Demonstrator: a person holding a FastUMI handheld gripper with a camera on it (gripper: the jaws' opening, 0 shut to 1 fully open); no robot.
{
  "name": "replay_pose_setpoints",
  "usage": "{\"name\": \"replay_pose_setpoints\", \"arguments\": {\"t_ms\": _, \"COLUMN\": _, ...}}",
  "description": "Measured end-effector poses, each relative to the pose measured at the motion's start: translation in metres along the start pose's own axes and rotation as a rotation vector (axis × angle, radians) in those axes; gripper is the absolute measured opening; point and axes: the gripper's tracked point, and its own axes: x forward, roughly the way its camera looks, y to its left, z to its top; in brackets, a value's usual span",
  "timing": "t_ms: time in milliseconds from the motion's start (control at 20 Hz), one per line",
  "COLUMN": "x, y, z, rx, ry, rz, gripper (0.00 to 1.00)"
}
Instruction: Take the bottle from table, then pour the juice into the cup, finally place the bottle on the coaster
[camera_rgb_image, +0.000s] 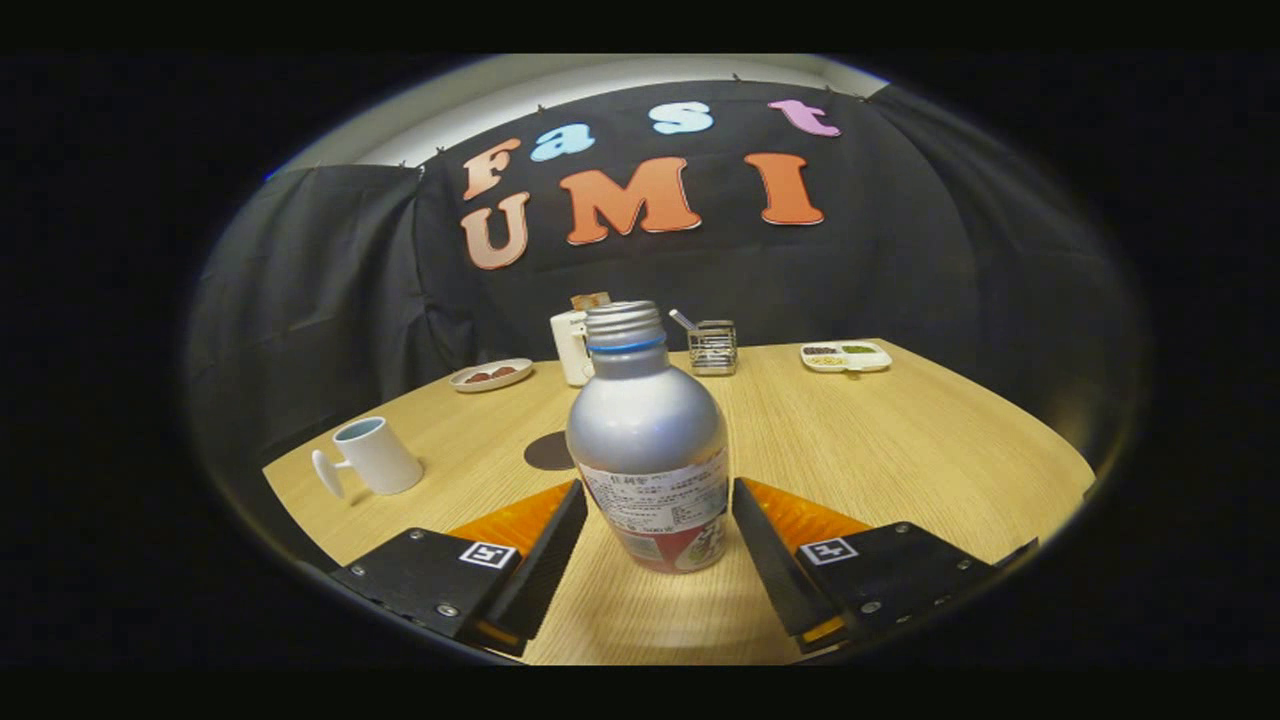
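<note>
Step in hand: grasp. Silver metal bottle (648, 440) with printed label is flanked by open fingers (655, 520), untouched, on wooden tabletop (900, 440); closing is required next.

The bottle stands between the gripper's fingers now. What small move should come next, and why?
Probably close the gripper on the bottle. The bottle stands upright on the table, its lower body already between the open fingers, with a narrow gap showing on each side. The cap looks still on. The cup waits to the left, the dark coaster just behind the bottle.
</note>
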Motion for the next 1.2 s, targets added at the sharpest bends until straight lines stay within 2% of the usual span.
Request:
{"name": "replay_pose_setpoints", "arguments": {"t_ms": 150, "x": 0.005, "y": 0.001, "z": 0.001, "rx": -0.003, "ry": 0.007, "rz": -0.009, "gripper": 0.82}}
{"name": "replay_pose_setpoints", "arguments": {"t_ms": 700, "x": 0.028, "y": 0.001, "z": 0.001, "rx": 0.070, "ry": -0.021, "rz": -0.048, "gripper": 0.86}}
{"name": "replay_pose_setpoints", "arguments": {"t_ms": 800, "x": 0.028, "y": 0.004, "z": 0.001, "rx": 0.065, "ry": -0.015, "rz": -0.049, "gripper": 0.82}}
{"name": "replay_pose_setpoints", "arguments": {"t_ms": 1200, "x": 0.021, "y": 0.014, "z": 0.026, "rx": -0.148, "ry": -0.007, "rz": -0.103, "gripper": 0.79}}
